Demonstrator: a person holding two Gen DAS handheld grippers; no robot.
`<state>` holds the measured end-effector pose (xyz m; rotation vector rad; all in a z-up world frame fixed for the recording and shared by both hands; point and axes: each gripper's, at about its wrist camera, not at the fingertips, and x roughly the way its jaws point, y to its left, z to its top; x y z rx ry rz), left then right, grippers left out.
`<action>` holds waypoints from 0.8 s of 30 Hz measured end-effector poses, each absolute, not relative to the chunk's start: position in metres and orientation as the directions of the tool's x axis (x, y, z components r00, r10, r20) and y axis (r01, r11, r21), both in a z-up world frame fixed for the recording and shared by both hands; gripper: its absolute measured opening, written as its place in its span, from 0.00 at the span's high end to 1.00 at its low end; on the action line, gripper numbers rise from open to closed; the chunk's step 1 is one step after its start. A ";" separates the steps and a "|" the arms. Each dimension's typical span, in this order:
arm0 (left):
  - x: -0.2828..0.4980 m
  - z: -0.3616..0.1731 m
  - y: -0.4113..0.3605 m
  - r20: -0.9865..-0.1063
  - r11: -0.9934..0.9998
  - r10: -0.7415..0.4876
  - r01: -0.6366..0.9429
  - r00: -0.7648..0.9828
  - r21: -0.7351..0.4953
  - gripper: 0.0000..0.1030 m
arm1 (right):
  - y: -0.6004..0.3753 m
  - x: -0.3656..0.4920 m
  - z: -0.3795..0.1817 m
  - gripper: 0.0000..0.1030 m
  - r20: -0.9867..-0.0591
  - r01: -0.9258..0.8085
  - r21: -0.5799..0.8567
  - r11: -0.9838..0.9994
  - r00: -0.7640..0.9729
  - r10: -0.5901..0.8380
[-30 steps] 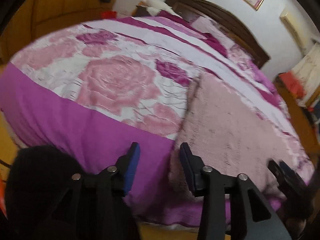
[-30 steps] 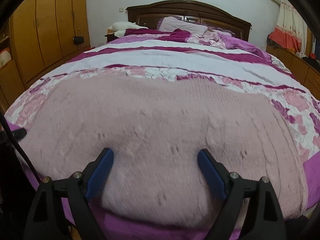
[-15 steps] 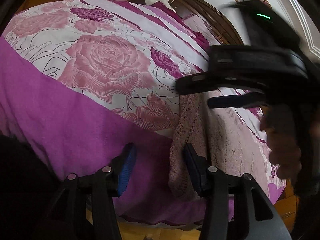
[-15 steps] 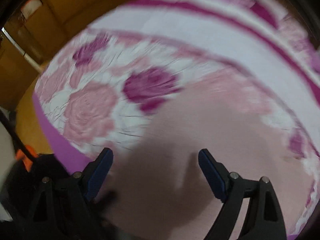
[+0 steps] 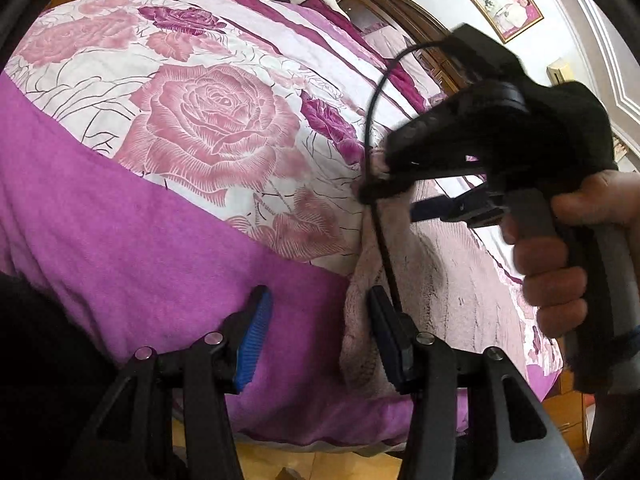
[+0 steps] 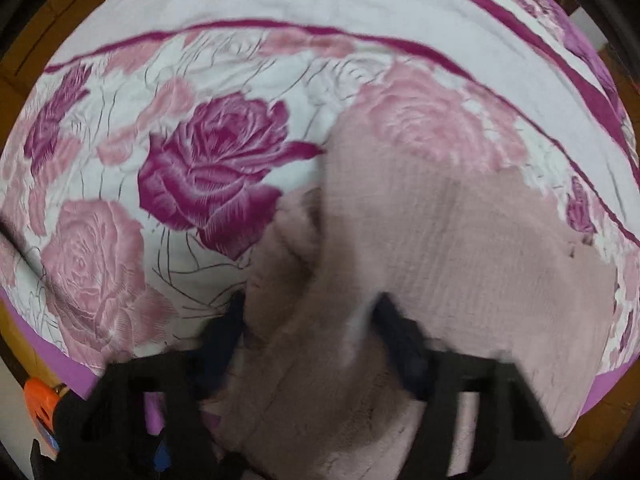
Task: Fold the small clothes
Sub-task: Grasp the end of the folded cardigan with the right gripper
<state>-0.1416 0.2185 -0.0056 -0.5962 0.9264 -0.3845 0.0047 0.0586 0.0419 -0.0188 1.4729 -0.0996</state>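
Observation:
A pale pink knit garment point(image 5: 448, 280) lies flat near the bed's front edge. Its left edge is bunched into a ridge point(image 6: 288, 280). My right gripper point(image 6: 310, 320) points straight down on that ridge. Its jaws are closing, and the pinched fold fills the gap between them. In the left wrist view the right gripper point(image 5: 394, 200) is held by a hand point(image 5: 560, 272) over the garment's far-left corner. My left gripper point(image 5: 320, 328) hangs open at the near-left corner. Its right finger touches the garment's edge, and purple bedspread shows between the fingers.
The bed carries a rose-patterned pink, white and purple bedspread point(image 5: 208, 120). A black cable point(image 5: 380, 240) runs down from the right gripper across the garment. A dark headboard point(image 5: 392, 12) and a framed picture point(image 5: 504, 4) are behind. Tiled floor point(image 5: 320, 460) shows below the bed edge.
The right gripper swung left across the garment, tipped to point down at its left edge, and its jaws narrowed around a raised fold. The left gripper stayed at the near-left corner.

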 end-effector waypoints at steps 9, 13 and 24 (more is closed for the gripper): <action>-0.142 0.000 0.212 -0.626 0.793 -0.526 0.066 0.576 -0.606 0.75 | 0.018 -0.019 0.059 0.82 -0.979 0.082 0.133 0.988 0.169 0.117; -0.151 0.008 0.209 -0.585 0.778 -0.543 0.100 0.602 -0.620 0.75 | 0.008 -0.028 0.060 0.82 -0.963 0.065 0.201 0.977 0.197 0.185; -0.145 -0.001 0.209 -0.533 0.674 -0.673 0.128 0.513 -0.727 0.75 | -0.039 -0.020 0.056 0.82 -0.910 0.130 0.385 0.914 0.215 0.353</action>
